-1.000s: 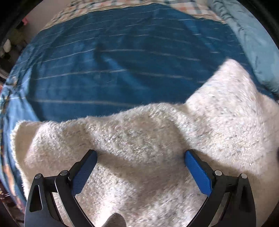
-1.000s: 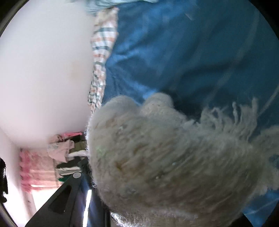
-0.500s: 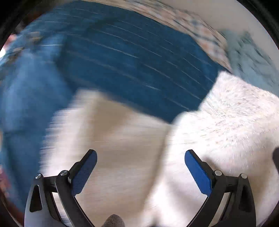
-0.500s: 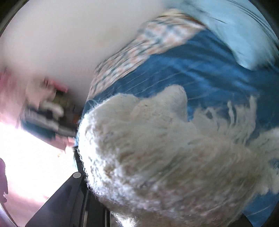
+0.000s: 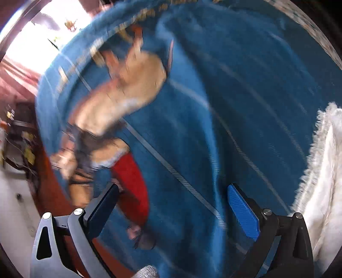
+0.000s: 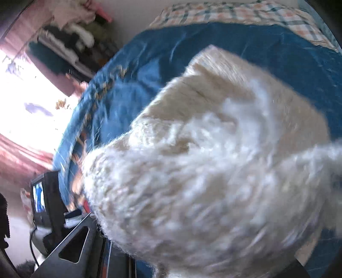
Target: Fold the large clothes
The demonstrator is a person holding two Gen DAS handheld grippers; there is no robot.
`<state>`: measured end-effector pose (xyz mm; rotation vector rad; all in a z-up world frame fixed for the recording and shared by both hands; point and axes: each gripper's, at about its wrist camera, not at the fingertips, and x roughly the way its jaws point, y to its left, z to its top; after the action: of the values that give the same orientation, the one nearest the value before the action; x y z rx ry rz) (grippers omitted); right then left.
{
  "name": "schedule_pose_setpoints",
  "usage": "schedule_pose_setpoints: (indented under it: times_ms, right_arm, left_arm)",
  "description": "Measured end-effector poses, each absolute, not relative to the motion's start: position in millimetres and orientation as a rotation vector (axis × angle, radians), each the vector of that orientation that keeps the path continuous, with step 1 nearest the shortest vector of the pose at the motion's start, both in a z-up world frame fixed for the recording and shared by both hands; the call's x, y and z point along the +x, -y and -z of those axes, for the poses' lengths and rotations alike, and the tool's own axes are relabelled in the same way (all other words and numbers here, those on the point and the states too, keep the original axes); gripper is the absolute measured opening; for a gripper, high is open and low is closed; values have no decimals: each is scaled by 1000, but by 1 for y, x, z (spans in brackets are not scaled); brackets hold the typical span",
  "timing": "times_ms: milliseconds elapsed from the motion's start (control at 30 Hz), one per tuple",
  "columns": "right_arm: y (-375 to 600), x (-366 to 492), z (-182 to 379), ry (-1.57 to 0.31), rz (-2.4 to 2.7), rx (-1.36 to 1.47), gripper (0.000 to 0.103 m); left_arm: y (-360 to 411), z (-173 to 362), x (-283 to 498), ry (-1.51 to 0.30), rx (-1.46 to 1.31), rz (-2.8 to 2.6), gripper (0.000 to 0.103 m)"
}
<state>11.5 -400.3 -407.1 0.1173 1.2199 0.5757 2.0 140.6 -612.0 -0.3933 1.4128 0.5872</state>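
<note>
A cream fuzzy garment fills most of the right wrist view. It bunches over my right gripper, which is shut on it, and only the left finger shows beneath the pile. The garment hangs above a blue striped bedspread. In the left wrist view my left gripper stands open over the bare bedspread with nothing between its blue pads. Only a fringed white edge of the garment shows, at the far right, apart from that gripper.
Blurred beige, dark and red shapes lie near the bed's left edge, above a red-brown floor. A checked sheet lies at the far side. Hanging clothes, a bright window and a small screen stand left of the bed.
My left gripper has swept off the garment to the bare bedspread near the bed's left edge and rolled. The right gripper has swung and rolled, still carrying the garment.
</note>
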Motion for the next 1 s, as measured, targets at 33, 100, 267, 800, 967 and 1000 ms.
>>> schedule_pose_setpoints:
  times_ms: [33, 100, 267, 800, 967, 1000]
  right_arm:
    - [392, 3, 417, -1227, -582, 76, 25]
    - [380, -16, 432, -1219, -602, -12, 25]
    - [353, -32, 438, -1201, -637, -170, 44]
    - [529, -8, 390, -1632, -641, 561, 74]
    - [599, 6, 394, -1589, -401, 628, 74]
    - [610, 6, 397, -1586, -362, 637, 74]
  left_arm:
    - [-140, 615, 1, -1404, -389, -582, 103]
    - [-137, 618, 4, -1387, -347, -571, 103]
    - [-126, 621, 7, -1317, -326, -590, 103]
    - [-179, 509, -27, -1260, -684, -498, 103]
    - [-142, 500, -51, -1228, -1003, -392, 103]
    - [-128, 509, -52, -1245, -1025, -374, 103]
